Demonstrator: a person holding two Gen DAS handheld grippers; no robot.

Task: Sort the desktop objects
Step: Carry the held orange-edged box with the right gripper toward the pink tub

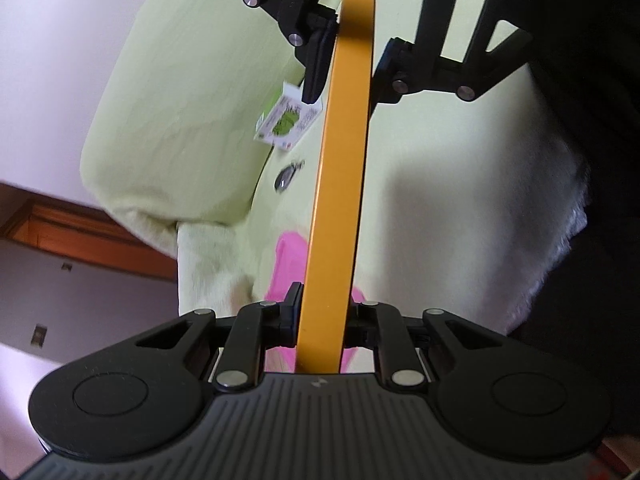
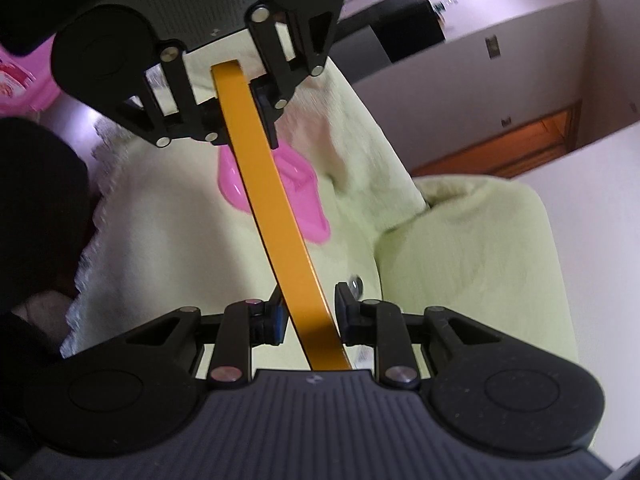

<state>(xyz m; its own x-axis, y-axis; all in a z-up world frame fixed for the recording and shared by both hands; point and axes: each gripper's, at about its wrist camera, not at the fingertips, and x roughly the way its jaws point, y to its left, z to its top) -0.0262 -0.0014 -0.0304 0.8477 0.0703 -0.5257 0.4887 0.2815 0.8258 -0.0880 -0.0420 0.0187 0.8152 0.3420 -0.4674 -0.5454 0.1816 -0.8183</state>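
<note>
Wall socket side: pale wall and a strip of brown wood trim point(image 1: 92, 224) far left in the left wrist view, no desk in sight
Soft toy: a pale green plush point(image 1: 192, 128) with a paper tag point(image 1: 288, 120) and a pink patch point(image 1: 290, 260) fills the background behind both tools
Left tool point(image 1: 322, 312): fingers pressed against both faces of the orange strip point(image 1: 344, 184), clamped on its near end
Orange strip: flat, stiff-looking, held in the air between the two tools, spanning one to the other
Right tool point(image 2: 310, 308): left finger against the strip, right finger point(image 2: 344, 304) standing just clear of it, so it sits apart, not gripping
Step in hand: a handover of the strip between tools, direction not settled by these views
Next move calls for: one firm grip kept on the strip throughout, then a place on the desk, which is hidden here
</note>
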